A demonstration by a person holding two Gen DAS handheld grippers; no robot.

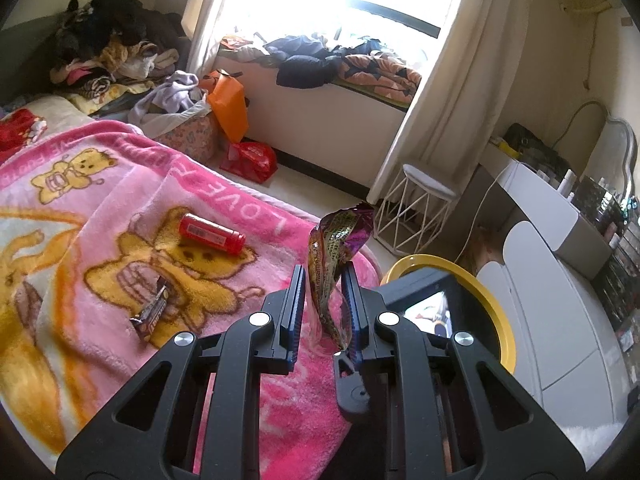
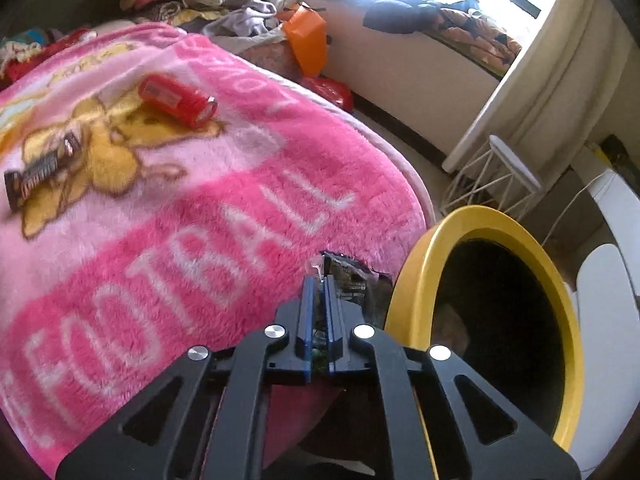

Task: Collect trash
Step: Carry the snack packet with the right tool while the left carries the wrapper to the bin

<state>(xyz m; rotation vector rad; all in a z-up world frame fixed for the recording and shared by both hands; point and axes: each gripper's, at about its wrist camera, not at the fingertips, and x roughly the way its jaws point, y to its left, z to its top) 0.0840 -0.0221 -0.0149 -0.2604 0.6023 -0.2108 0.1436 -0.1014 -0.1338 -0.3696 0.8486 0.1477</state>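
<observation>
My left gripper (image 1: pixel 324 276) holds a crumpled purple snack wrapper (image 1: pixel 338 248) upright between its blue pads, above the bed's edge. My right gripper (image 2: pixel 318 284) is shut on a dark wrapper (image 2: pixel 352 284) just left of the yellow-rimmed trash bin (image 2: pixel 416 264). The bin also shows in the left wrist view (image 1: pixel 496 300), partly hidden by the other gripper's body. On the pink blanket (image 1: pixel 248 248) lie a red tube (image 1: pixel 212 234) and a brown candy bar wrapper (image 1: pixel 154 312); both show in the right wrist view too, the tube (image 2: pixel 178 100) and the bar wrapper (image 2: pixel 40 176).
A white wire stool (image 1: pixel 416 208) stands by the curtain. A white dresser (image 1: pixel 560 280) with bottles is at the right. Clothes piles (image 1: pixel 116 52), an orange bag (image 1: pixel 230 104) and a red bag (image 1: pixel 250 160) lie past the bed.
</observation>
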